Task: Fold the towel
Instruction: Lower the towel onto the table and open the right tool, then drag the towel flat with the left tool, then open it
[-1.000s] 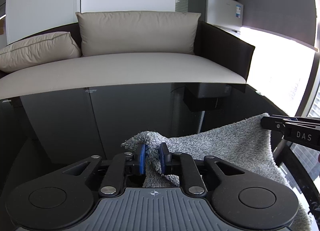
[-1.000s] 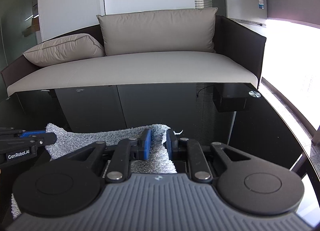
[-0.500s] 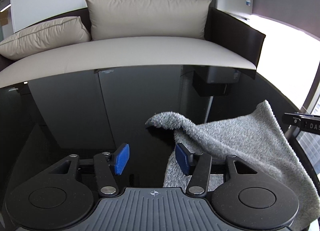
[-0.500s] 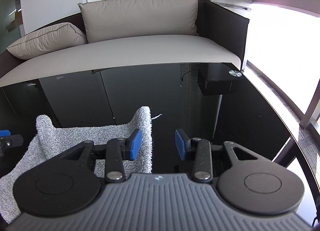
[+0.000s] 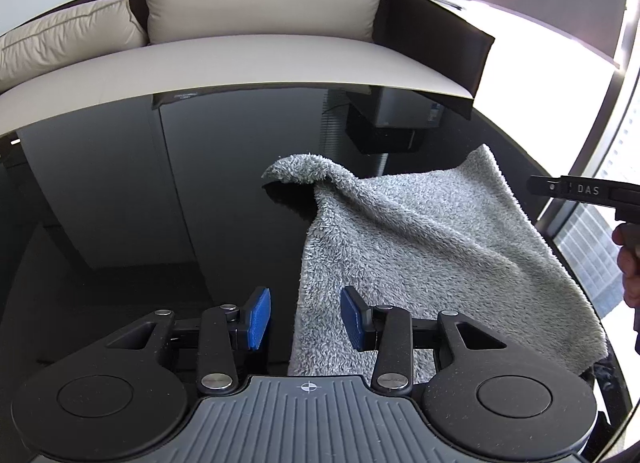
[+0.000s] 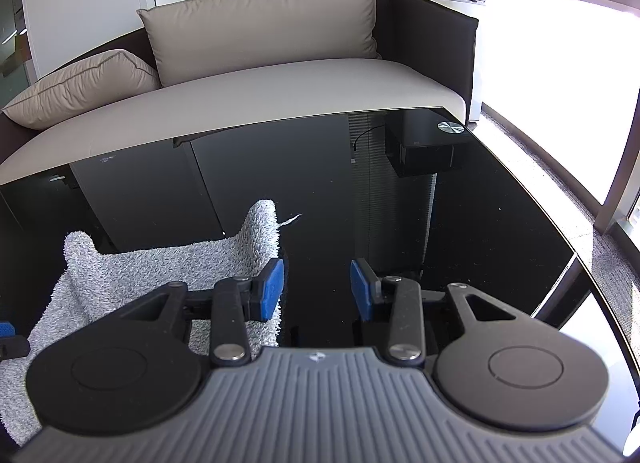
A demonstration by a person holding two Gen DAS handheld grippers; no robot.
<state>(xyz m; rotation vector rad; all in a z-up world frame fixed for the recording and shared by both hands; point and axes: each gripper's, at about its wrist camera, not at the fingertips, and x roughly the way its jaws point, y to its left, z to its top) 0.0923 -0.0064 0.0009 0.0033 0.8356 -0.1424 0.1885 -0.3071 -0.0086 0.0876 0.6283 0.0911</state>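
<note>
The fluffy grey terry towel (image 5: 420, 247) lay on the glossy black glass table (image 5: 200, 203), rumpled rather than flat, with one far corner curled up into a peak and the other far corner standing a little proud near the table's right side. The left gripper (image 5: 306, 317) hovered over the towel's left edge with its blue-padded fingers (image 5: 258, 317) spread wide and holding nothing; the cloth's edge ran between them without being pinched. The right gripper (image 6: 317, 290) was likewise spread and empty, its left pad just beside the towel's right edge and its right pad over bare glass. The fold looked unfinished, since the layers did not appear squared. The likeliest trouble was that a regrasp would catch only the top layer or only the raised peak, so the pull would drag the towel askew. The slick glass would probably let the whole cloth slide instead of folding. The right gripper sat mostly off the towel, so closing where it was would likely grab nothing. The near edge was hidden under the gripper bodies, so its alignment could not be judged.
</note>
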